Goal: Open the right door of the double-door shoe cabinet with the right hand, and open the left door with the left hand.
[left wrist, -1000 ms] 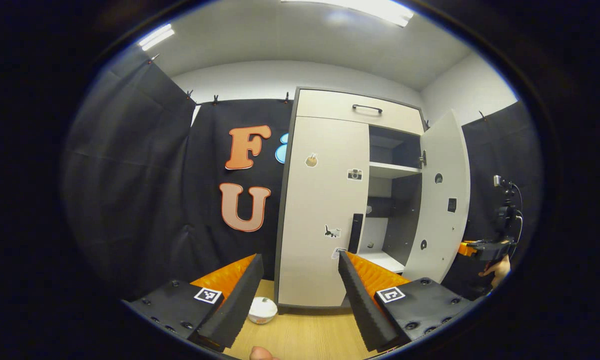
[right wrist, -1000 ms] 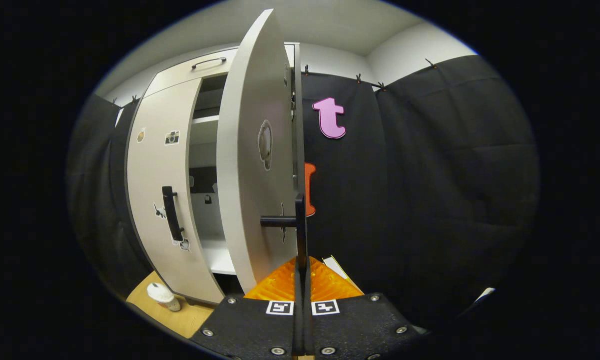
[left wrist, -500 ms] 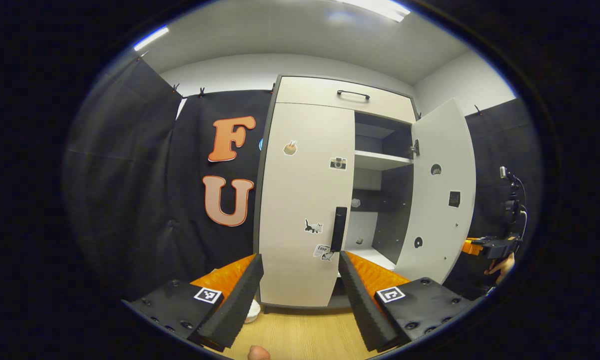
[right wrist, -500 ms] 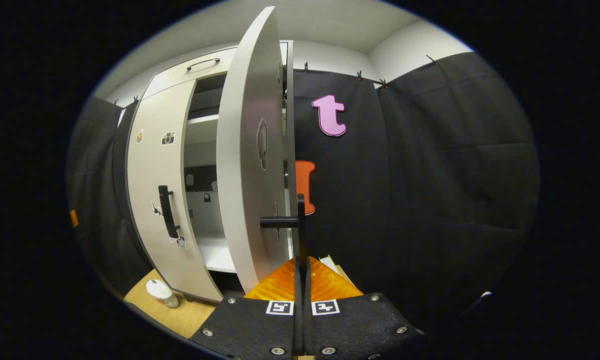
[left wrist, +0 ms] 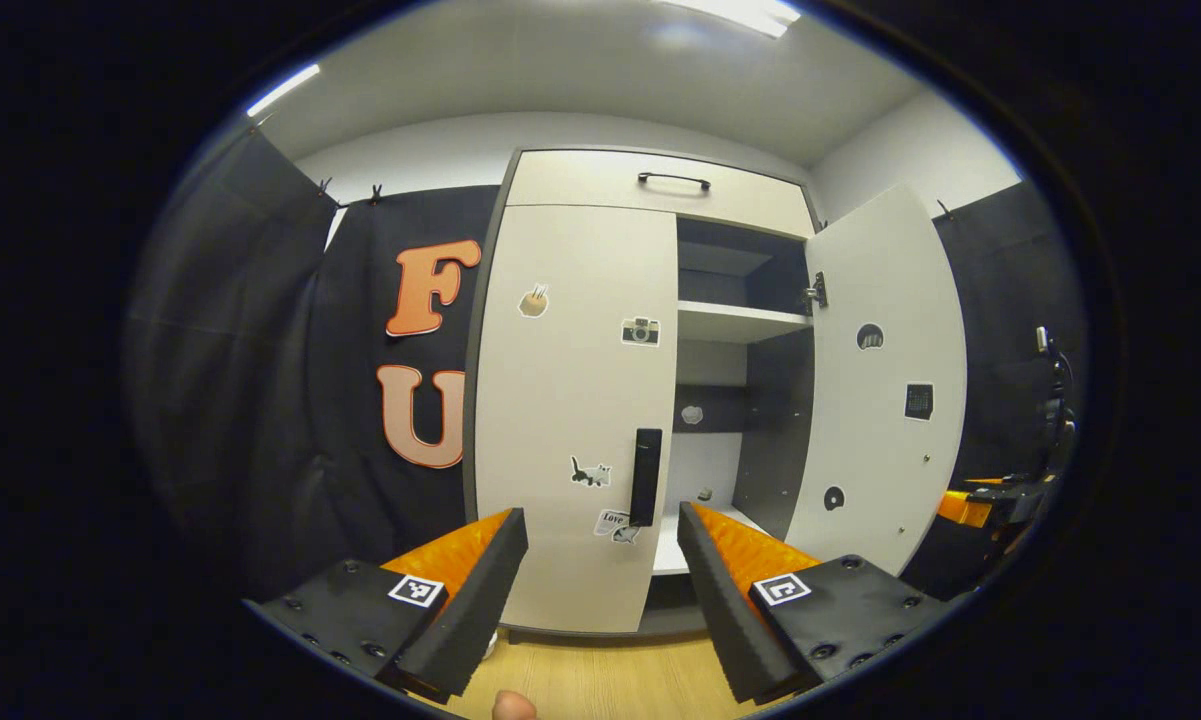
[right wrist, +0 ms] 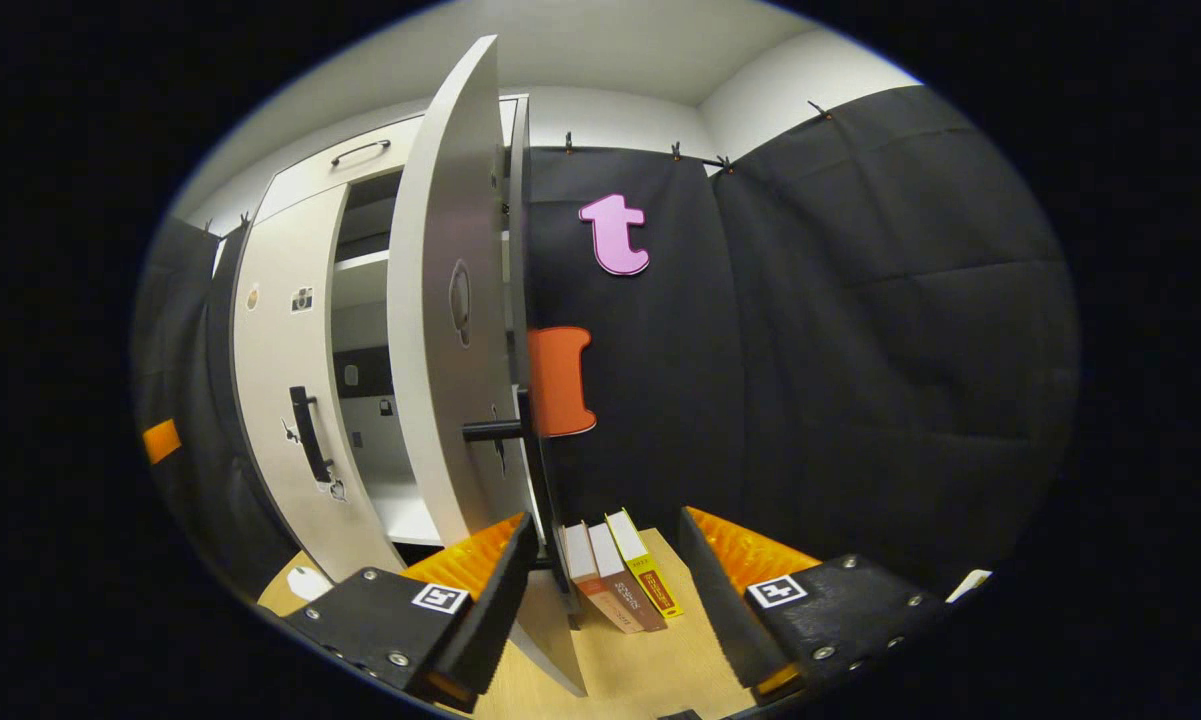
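The shoe cabinet's left door is closed, its black handle just above and between my left gripper's fingers. My left gripper is open, a short way in front of that handle and not touching it. The right door stands swung wide, showing the shelves. In the right gripper view the right door is seen edge-on. Its black handle runs down just inside my right gripper's left finger. My right gripper is open, no longer pressing the handle.
Three books stand on the wooden floor against the black cloth, right of the open door. A white cup sits on the floor by the cabinet's base. A top drawer with a black handle is closed.
My right gripper has opened and released the right door's handle, which it held shut before. The right door swung a bit wider. My left gripper has drawn closer to the left door's handle.
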`<state>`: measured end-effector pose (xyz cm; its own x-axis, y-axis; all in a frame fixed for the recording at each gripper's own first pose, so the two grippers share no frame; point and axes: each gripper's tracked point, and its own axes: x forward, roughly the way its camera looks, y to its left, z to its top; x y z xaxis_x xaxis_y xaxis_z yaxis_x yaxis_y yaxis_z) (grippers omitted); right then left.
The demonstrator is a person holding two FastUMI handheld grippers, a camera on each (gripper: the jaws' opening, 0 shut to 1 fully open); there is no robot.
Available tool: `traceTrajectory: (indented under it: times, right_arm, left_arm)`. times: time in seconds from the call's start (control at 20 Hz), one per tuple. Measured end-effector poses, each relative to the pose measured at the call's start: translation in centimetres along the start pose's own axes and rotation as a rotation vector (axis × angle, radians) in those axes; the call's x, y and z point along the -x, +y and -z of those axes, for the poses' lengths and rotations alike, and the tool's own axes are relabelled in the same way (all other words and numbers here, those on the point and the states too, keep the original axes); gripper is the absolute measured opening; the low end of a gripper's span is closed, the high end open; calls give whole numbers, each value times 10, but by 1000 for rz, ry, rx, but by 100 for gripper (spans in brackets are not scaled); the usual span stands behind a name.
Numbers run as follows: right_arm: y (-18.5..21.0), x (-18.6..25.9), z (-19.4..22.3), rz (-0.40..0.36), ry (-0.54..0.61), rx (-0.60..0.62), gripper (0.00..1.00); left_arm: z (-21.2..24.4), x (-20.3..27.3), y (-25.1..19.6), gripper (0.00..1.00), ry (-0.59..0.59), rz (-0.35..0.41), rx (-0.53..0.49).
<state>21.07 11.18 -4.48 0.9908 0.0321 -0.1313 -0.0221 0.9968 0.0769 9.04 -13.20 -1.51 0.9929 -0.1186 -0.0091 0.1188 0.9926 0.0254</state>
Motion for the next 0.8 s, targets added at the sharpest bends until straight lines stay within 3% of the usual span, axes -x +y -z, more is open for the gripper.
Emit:
traceTrajectory:
  times: [0.05,0.2,0.5,0.8]
  right_arm:
    - [-5,1,0,8,-2,10,96]
    - [-15,3,0,31,-7,36,93]
    - [-22,4,2,56,-2,-1,93]
    - [-37,7,3,101,0,-10,93]
  left_arm:
    - [1,-10,-4,96,-2,-1,-9]
    - [8,-40,-13,97,-17,-12,-29]
    - [21,-107,-44,96,-38,41,-36]
    - [54,-165,-40,97,19,7,-29]
